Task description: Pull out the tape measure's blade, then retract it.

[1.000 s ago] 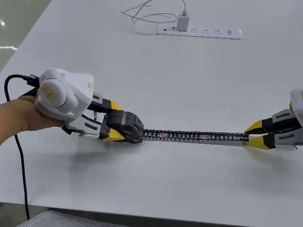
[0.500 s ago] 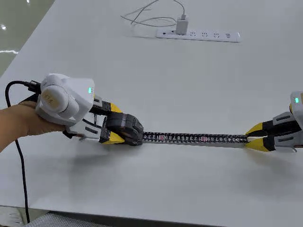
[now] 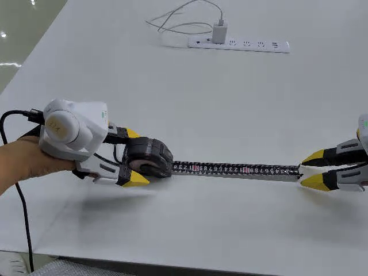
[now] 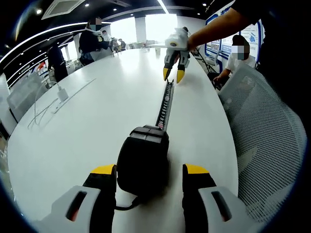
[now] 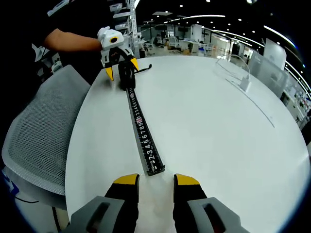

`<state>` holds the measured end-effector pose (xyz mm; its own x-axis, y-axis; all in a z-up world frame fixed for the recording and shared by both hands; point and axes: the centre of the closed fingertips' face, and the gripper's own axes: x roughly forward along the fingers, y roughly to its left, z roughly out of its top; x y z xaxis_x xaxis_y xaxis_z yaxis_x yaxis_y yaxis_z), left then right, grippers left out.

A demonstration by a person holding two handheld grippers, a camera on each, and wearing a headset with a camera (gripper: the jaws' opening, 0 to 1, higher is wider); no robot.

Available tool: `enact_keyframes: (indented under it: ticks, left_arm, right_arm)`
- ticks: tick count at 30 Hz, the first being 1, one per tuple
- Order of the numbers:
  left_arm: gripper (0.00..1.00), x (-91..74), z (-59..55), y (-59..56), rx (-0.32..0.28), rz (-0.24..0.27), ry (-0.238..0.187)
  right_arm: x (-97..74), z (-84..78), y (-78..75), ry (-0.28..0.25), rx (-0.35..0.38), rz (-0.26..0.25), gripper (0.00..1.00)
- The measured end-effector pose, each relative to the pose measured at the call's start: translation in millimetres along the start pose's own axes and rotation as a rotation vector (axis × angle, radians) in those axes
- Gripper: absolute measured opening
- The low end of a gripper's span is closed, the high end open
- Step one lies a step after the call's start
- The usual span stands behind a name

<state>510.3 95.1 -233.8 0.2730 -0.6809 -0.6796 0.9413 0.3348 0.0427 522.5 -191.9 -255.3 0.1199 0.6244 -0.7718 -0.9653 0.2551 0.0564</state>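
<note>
The black tape measure case lies on the white table, between the yellow-tipped jaws of my left gripper. In the left gripper view the case sits between the jaws with a slim gap on its right side, so that gripper is open around it. The blade lies pulled out flat towards the right. Its end hook rests on the table just ahead of my right gripper. That gripper stands open, with nothing between its fingers.
A white power strip with a plugged charger and loose cable lies at the table's far side. A black cable hangs from the left gripper over the near edge. A mesh chair stands beside the table.
The right gripper has opened and let go of the blade's end, which now lies on the table. The left jaws have spread wider and the case has tipped between them.
</note>
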Motion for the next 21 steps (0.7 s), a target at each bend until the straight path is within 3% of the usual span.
enact_keyframes:
  ticks: [4,8,21]
  left_arm:
    - [0.57,-5.9,-1.1,2.2,-0.103,0.054,-0.034]
    - [0.62,-10.8,-1.4,-0.1,-0.156,0.079,-0.058]
    - [0.82,-24.8,4.3,-5.0,-0.288,0.183,-0.118]
  right_arm:
    - [-3.3,-0.5,-3.4,-0.013,0.052,-0.046,0.31]
    - [-4.6,0.9,-2.1,-0.035,0.104,-0.08,0.42]
    - [-7.0,11.0,12.6,-0.1,0.241,-0.175,0.62]
